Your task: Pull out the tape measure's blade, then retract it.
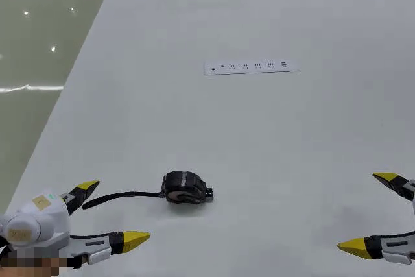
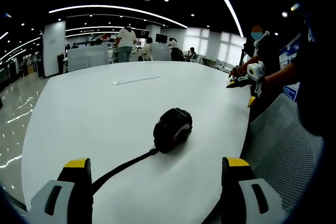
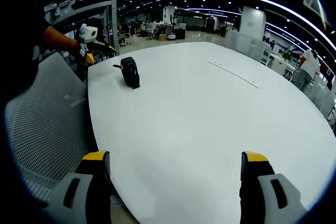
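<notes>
A black tape measure point(image 1: 185, 188) lies on the white table point(image 1: 259, 134), its black wrist strap point(image 1: 123, 196) trailing toward the left. My left gripper point(image 1: 115, 212) hovers open just left of it, with nothing between its yellow-tipped fingers. In the left gripper view the tape measure point(image 2: 172, 128) sits ahead of the open left gripper point(image 2: 156, 169), and the strap point(image 2: 123, 168) runs back toward the left finger. My right gripper point(image 1: 373, 212) stands open at the table's near right, far from the tape. The right gripper view shows the tape measure point(image 3: 130, 72) distant at upper left, beyond the open right gripper point(image 3: 175, 163).
A white power strip point(image 1: 251, 67) lies flat mid-table, beyond the tape measure. The table's left edge point(image 1: 61, 102) borders a glossy floor. A mesh chair back point(image 3: 47, 114) stands by the near edge. People stand far off in the office.
</notes>
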### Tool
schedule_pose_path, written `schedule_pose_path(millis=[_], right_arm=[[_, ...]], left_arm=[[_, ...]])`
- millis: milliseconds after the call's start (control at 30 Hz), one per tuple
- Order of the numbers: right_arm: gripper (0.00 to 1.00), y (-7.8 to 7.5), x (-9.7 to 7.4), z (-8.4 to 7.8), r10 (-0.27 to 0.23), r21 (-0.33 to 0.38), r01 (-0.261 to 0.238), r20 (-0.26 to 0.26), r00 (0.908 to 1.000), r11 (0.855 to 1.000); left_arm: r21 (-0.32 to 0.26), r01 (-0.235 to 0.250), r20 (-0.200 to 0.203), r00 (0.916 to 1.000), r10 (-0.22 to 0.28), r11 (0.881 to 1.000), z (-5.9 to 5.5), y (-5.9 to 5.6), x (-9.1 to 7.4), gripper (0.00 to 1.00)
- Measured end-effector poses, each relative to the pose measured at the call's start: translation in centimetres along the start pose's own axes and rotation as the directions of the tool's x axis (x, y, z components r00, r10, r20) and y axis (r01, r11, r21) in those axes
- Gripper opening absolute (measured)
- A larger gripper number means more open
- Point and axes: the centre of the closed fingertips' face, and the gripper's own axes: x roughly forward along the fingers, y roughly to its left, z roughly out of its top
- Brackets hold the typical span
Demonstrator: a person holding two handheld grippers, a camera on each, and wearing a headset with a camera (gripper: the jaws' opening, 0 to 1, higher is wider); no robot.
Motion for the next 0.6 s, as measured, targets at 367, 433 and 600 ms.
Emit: schedule_pose_path(millis=[367, 433, 600], right_arm=[[1.0, 0.0, -0.8, -0.3, -0.012, -0.002, 0.012, 0.005, 0.9999, 1.0], [1.0, 0.0, -1.0, -0.5, -0.013, 0.0, 0.013, 0.006, 0.9999, 1.0], [1.0, 0.1, -1.2, -0.5, -0.015, 0.0, 0.015, 0.008, 0.9999, 1.0]], left_arm=[[0.031, -0.014, 0.024, 0.9996, 0.013, 0.999, 0.2, 0.1, -0.4, 1.0], [0.029, -0.008, 0.024, 0.9997, 0.007, 1.0, 0.3, 0.0, -0.4, 1.0], [0.035, -0.009, 0.024, 0.9997, 0.008, 0.999, 0.3, 0.0, -0.4, 1.0]])
